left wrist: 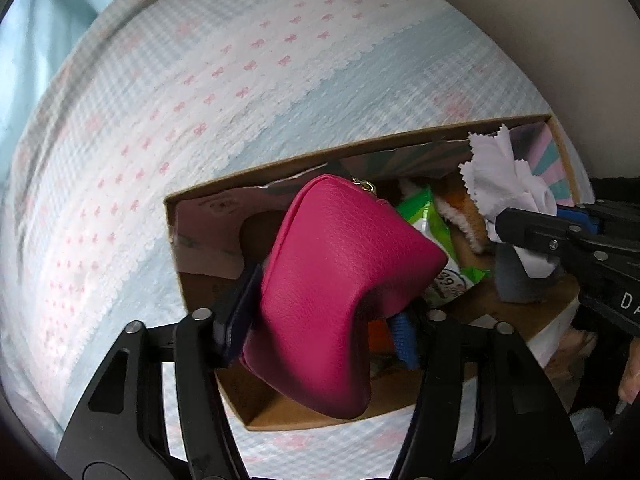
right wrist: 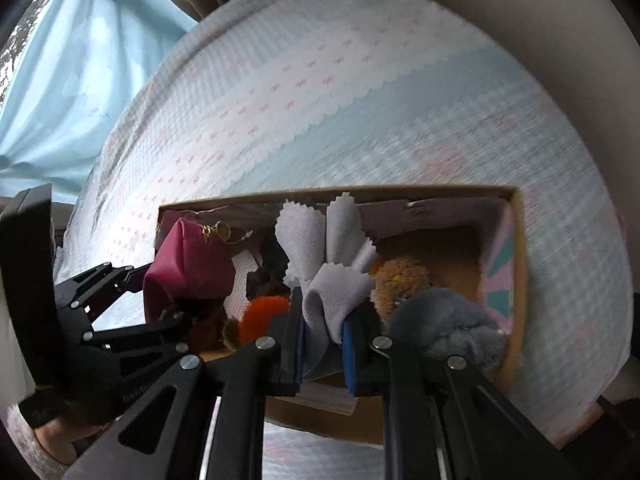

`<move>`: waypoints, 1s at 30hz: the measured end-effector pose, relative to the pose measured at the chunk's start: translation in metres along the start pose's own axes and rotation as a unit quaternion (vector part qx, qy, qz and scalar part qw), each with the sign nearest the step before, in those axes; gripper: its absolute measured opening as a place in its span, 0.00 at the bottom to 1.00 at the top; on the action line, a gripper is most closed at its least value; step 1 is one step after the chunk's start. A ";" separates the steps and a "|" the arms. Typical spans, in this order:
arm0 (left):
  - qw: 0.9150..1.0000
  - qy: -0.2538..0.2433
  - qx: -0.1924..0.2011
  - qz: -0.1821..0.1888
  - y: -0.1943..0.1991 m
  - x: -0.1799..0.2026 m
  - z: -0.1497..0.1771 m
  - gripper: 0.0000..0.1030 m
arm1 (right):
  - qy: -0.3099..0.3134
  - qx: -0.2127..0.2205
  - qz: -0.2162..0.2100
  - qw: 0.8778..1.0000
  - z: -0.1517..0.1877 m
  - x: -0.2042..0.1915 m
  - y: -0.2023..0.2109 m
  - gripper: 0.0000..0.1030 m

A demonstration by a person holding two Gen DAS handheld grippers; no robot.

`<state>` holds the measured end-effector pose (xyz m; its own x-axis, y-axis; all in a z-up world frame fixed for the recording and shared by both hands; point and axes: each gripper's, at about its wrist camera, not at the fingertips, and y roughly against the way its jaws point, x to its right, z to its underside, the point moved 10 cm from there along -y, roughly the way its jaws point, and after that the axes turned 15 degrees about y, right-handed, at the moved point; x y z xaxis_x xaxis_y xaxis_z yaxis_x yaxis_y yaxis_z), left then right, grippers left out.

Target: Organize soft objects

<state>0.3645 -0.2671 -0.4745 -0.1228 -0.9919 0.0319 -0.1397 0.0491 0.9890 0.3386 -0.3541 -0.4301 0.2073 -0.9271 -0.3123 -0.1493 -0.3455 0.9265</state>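
Note:
A magenta leather pouch [left wrist: 340, 280] with a gold zip pull hangs over the left end of an open cardboard box [left wrist: 320, 156]. My left gripper [left wrist: 320, 320] is shut on it from both sides, and the pouch dents where the pads press. In the right wrist view the same pouch [right wrist: 188, 268] sits at the box's [right wrist: 400, 191] left end. A white cloth with zigzag edges [right wrist: 320, 248] is pinched between the blue pads of my right gripper [right wrist: 324, 332], above the middle of the box. The left wrist view shows that cloth [left wrist: 500, 172] and right gripper [left wrist: 516, 232] at the right.
Inside the box lie a green wipes packet [left wrist: 424, 216], an orange plush [right wrist: 264, 312], a tan plush [right wrist: 400, 276] and a grey fluffy item [right wrist: 448, 320]. The box rests on a pale blue bedspread with pink bows [left wrist: 200, 100]. A blue curtain [right wrist: 60, 80] hangs at the far left.

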 end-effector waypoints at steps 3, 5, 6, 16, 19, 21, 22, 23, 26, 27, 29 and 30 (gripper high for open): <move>1.000 -0.014 0.010 -0.018 0.004 -0.003 -0.003 0.96 | -0.006 -0.001 0.001 1.000 -0.003 0.003 -0.005 0.37; 0.999 -0.023 0.015 -0.017 0.006 -0.002 -0.003 1.00 | -0.018 0.000 0.005 1.000 -0.004 0.008 -0.007 0.80; 0.999 -0.028 0.011 -0.020 0.006 -0.003 -0.001 1.00 | -0.024 0.003 0.006 1.000 -0.004 0.011 -0.005 0.99; 0.999 -0.029 0.020 -0.021 0.025 -0.008 0.017 1.00 | -0.042 0.019 0.033 0.998 0.007 0.020 0.021 1.00; 0.999 -0.022 0.035 -0.014 0.045 -0.009 0.019 1.00 | -0.036 0.031 0.044 0.998 0.011 0.011 0.039 1.00; 0.998 -0.017 0.051 -0.015 0.062 -0.013 0.019 1.00 | -0.028 0.041 0.054 0.997 0.014 0.005 0.053 1.00; 0.998 -0.011 0.066 -0.021 0.075 -0.017 0.019 1.00 | -0.023 0.050 0.065 0.996 0.015 0.001 0.063 1.00; 0.997 -0.004 0.080 -0.021 0.088 -0.021 0.020 1.00 | -0.020 0.055 0.072 0.996 0.016 -0.002 0.070 1.00; 0.994 0.009 0.110 -0.012 0.122 -0.031 0.025 1.00 | -0.008 0.076 0.088 0.993 0.019 -0.018 0.100 1.00; 0.992 0.012 0.122 -0.009 0.136 -0.034 0.027 1.00 | -0.005 0.090 0.097 0.991 0.020 -0.025 0.114 1.00; 0.989 0.015 0.147 0.000 0.166 -0.040 0.032 1.00 | 0.002 0.115 0.112 0.987 0.020 -0.038 0.137 1.00; 0.986 0.018 0.166 0.006 0.187 -0.045 0.036 1.00 | 0.007 0.129 0.118 0.985 0.022 -0.049 0.152 1.00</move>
<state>0.3089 -0.2094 -0.2960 -0.0922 -0.9942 0.0553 -0.4521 0.0913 0.8873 0.2845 -0.3646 -0.2784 0.1513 -0.9844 -0.0900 -0.4346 -0.1480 0.8884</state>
